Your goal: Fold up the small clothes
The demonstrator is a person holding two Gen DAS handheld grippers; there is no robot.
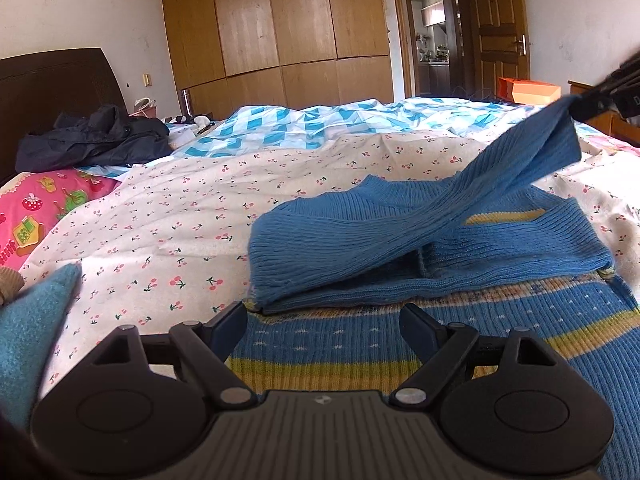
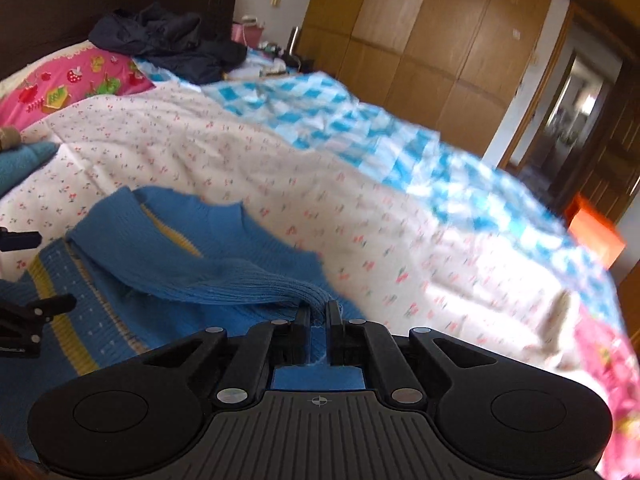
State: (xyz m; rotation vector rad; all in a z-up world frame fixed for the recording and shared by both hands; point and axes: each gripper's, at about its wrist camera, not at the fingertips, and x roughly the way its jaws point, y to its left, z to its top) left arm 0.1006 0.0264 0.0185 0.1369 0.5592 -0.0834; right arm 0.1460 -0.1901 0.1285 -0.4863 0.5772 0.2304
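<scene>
While the right gripper (image 2: 319, 312) pinches the blue sweater's sleeve (image 1: 500, 176), lifted toward 2 o'clock, the left gripper (image 1: 324, 316) hangs wide open, empty, over the striped hem (image 1: 340, 360).

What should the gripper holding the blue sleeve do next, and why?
Probably carry the sleeve a little further across the blue sweater and lower it there. The right gripper is shut on the cuff and holds the sleeve lifted above the sweater's body, so the fold is not laid down. The left gripper is open over the striped part.
</scene>
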